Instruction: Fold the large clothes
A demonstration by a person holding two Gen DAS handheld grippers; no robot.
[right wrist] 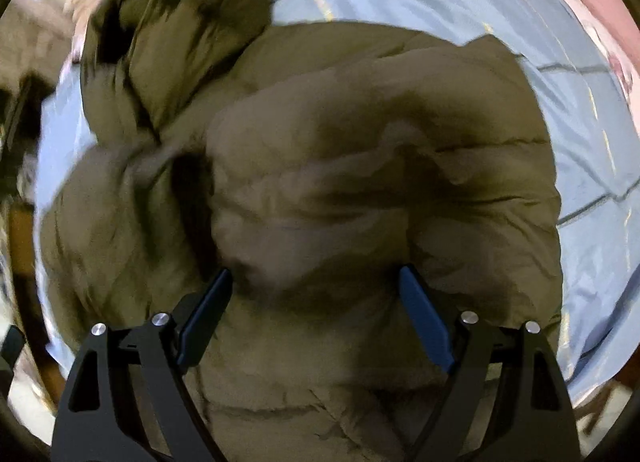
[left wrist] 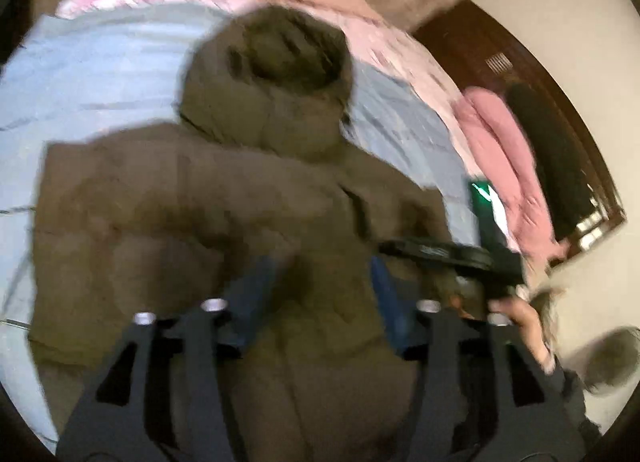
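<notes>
lying spread on the pale blue quilted bedsheet (left wrist: 100,73), the olive-brown hooded puffer jacket (left wrist: 224,197) gives room to fold. left gripper (left wrist: 320,282) and right gripper (right wrist: 316,282) hover just above it, jaws wide apart, holding nothing, probably positioned to pinch fabric.

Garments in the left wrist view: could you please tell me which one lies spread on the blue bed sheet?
The olive-brown hooded puffer jacket lies spread on the sheet; the pink puffer coat is off the bed's right side.

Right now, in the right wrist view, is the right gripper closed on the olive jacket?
No: the right gripper has its jaws wide apart over the olive jacket, with no fabric pinched between them.
</notes>
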